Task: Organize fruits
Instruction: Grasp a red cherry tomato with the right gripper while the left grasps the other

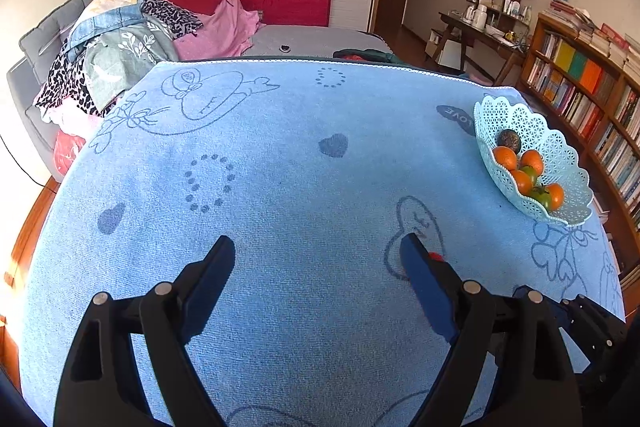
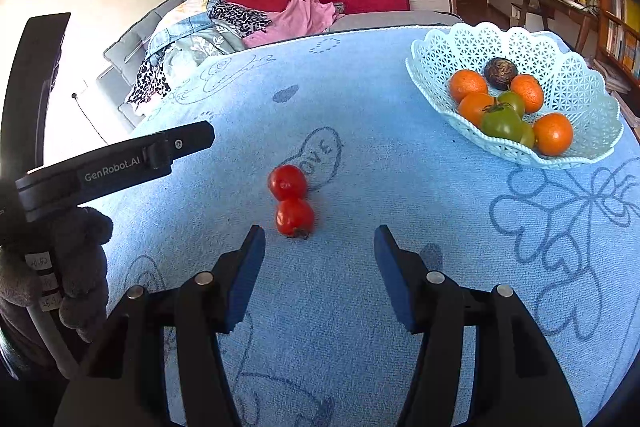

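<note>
Above the blue cloth [image 2: 360, 187], both claws, left [image 1: 318, 251] and right [image 2: 319, 241], gape empty.

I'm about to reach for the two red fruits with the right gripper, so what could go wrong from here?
The two red fruits touch each other, so closing on the nearer one may nudge the other into a roll across the blue towel. The basket is already crowded with oranges and a green tomato, so an added fruit might settle badly or roll out over its low rim.

tomatoes [image 2: 291, 201] red | basket [image 2: 576, 83] pale mint lattice | cloth [image 2: 360, 267] blue, doodled
</note>
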The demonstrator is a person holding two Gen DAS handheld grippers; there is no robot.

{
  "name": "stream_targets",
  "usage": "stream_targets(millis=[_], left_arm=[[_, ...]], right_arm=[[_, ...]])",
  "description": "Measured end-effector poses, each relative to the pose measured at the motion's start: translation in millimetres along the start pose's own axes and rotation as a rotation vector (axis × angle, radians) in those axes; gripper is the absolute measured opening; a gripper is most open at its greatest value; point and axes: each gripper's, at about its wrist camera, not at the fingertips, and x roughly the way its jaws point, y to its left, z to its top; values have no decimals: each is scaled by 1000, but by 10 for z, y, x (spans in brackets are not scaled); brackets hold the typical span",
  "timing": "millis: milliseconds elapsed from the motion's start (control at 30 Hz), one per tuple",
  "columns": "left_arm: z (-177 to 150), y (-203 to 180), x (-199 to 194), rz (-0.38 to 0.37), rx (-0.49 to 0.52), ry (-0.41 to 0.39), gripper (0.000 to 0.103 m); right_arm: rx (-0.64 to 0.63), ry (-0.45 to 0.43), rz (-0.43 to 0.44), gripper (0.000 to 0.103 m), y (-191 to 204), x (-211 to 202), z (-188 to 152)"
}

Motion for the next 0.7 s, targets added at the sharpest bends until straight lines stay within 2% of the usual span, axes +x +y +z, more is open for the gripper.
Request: stream_targets(millis=[67, 700], left_arm=[[-23, 38, -8, 1, -5, 1, 84], [-116, 198, 18, 3, -30, 17, 84]], right_arm=[[-11, 8, 6, 52, 42, 38, 13], [-71, 67, -15, 27, 202, 477, 101]])
